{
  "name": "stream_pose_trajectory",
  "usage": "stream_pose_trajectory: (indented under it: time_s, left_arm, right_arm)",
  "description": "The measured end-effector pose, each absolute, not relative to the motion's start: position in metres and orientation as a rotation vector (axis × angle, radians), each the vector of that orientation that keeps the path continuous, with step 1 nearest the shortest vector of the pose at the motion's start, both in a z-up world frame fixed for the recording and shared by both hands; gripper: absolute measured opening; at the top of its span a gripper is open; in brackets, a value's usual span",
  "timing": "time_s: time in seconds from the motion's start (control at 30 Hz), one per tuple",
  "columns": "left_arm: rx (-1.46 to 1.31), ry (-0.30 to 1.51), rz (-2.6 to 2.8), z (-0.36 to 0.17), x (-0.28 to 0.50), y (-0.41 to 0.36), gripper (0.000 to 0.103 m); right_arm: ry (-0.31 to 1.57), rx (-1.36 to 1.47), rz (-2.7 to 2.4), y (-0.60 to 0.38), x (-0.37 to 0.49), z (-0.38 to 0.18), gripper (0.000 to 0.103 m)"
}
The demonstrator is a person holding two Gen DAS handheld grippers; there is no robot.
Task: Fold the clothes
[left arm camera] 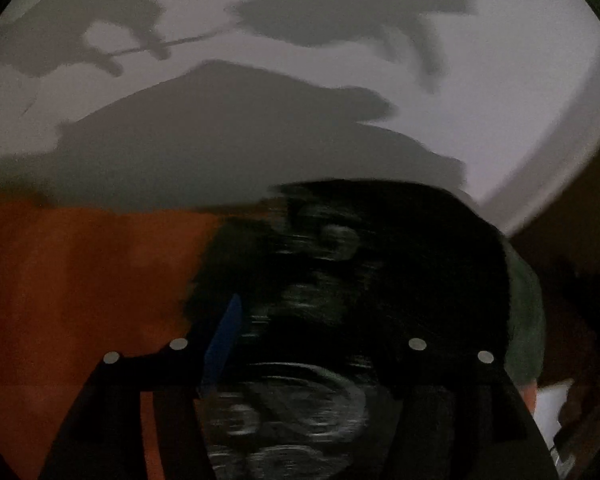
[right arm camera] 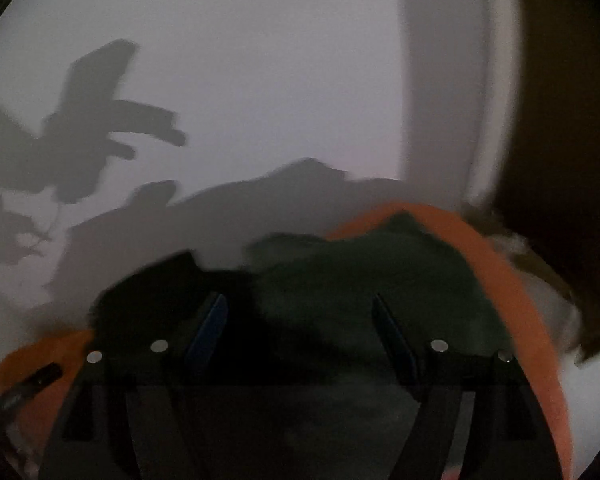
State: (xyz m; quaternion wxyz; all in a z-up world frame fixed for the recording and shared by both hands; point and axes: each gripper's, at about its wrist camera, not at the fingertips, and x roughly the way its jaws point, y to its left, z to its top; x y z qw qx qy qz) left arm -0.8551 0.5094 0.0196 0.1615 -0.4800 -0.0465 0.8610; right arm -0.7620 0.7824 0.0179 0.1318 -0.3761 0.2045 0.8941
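A pale grey wall [right arm camera: 260, 60] fills the room's far side, lit dimly from behind me so that dark shadows [left arm camera: 320, 12] fall across it. To the wall's right runs a white trim [right arm camera: 488, 100], and past that a dark brown panel [right arm camera: 560, 120]. Below the wall lies an orange surface [left arm camera: 80, 280], its far edge meeting the wall's foot.
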Motion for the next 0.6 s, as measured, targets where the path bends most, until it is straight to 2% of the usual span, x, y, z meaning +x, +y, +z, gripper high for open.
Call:
stream_pose_trajectory:
  time_s: [0.07,0.1,0.13,0.17,0.2,0.23,0.27,0.33,0.43,0.47,0.53,0.6]
  left_arm:
    - [-1.350,-0.054,2.436,0.016,-0.857,0.531,0.062]
    - [-1.355,-0.014,2.444,0.012,-0.861,0.540,0.062]
    - [-1.375,-0.025,2.446,0.007,-0.865,0.541,0.062]
    - [-1.395,-0.037,2.447,0.002,-0.869,0.543,0.062]
    - [-1.412,-0.050,2.450,-0.003,-0.873,0.544,0.062]
    - [-1.396,-0.083,2.463,-0.004,-0.874,0.543,0.062]
    - [-1.379,-0.117,2.476,-0.005,-0.876,0.541,0.062]
    - [-1.357,-0.144,2.499,-0.010,-0.883,0.544,0.062]
    - [-1.455,-0.030,2.507,-0.042,-0.902,0.559,0.068]
    - [-1.498,0.012,2.517,-0.054,-0.909,0.562,0.069]
    - [-1.509,-0.067,2.574,-0.048,-0.907,0.552,0.069]
    - [-1.452,-0.096,2.644,-0.031,-0.897,0.547,0.068]
  right_arm:
    - [0.881,-1.146,2.759,0.778,-0.762,0.012,0.074]
    - [0.969,-1.196,2.845,0.770,-0.764,0.008,0.074]
    - [0.966,-1.294,2.922,0.752,-0.771,0.001,0.072]
    - [0.949,-1.394,2.988,0.736,-0.779,-0.006,0.061]
    - [0.841,-1.471,2.980,0.728,-0.787,-0.018,0.049]
    - [0.732,-1.546,2.967,0.719,-0.795,-0.030,0.022]
    - [0.635,-1.610,2.943,0.713,-0.802,-0.042,0.000]
    - [0.647,-1.599,2.782,0.747,-0.814,-0.073,0.000]
    - [0.710,-1.602,2.652,0.793,-0.823,-0.109,0.000]
    - [0.686,-1.643,2.656,0.795,-0.827,-0.111,0.000]
    - [0.565,-1.624,2.683,0.793,-0.830,-0.093,0.000]
    - [0.584,-1.500,2.773,0.791,-0.830,-0.067,0.001]
